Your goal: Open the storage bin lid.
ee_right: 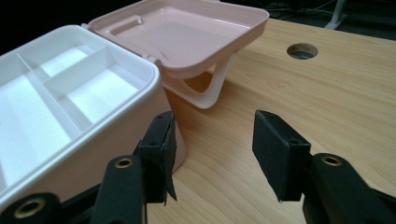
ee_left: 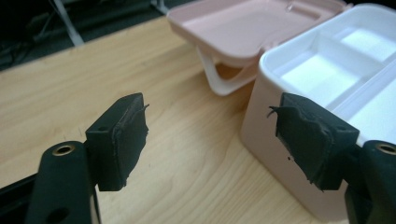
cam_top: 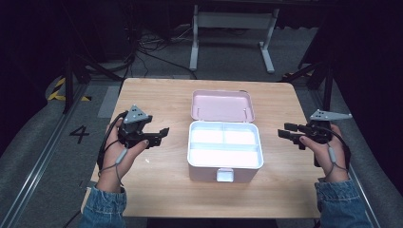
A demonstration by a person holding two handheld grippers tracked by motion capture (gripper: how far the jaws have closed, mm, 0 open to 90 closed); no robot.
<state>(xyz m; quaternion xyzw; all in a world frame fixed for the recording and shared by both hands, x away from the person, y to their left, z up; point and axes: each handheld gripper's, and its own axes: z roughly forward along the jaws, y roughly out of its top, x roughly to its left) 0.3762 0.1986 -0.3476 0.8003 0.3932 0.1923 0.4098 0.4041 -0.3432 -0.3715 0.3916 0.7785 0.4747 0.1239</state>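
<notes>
So the wooden table (cam_top: 157, 99) has the pink storage box (cam_top: 225, 161) sitting mid-table, and its lid (cam_top: 222, 105) is flipped back flat behind it with the white divided tray (cam_top: 224, 144) exposed. Left gripper (cam_top: 164, 134) and right gripper (cam_top: 282, 133) flank it, both with jaws wide and holding nothing. My guess is closing it comes next: I'd go for the lid's far edge from both sides evenly, swing it over slowly, and watch the front latch (cam_top: 225, 175) lines up.

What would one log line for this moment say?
box: open, lid back, tray bare | left gripper: jaws open, beside box, apart | right gripper: jaws open, beside box, apart | table: wood
</notes>
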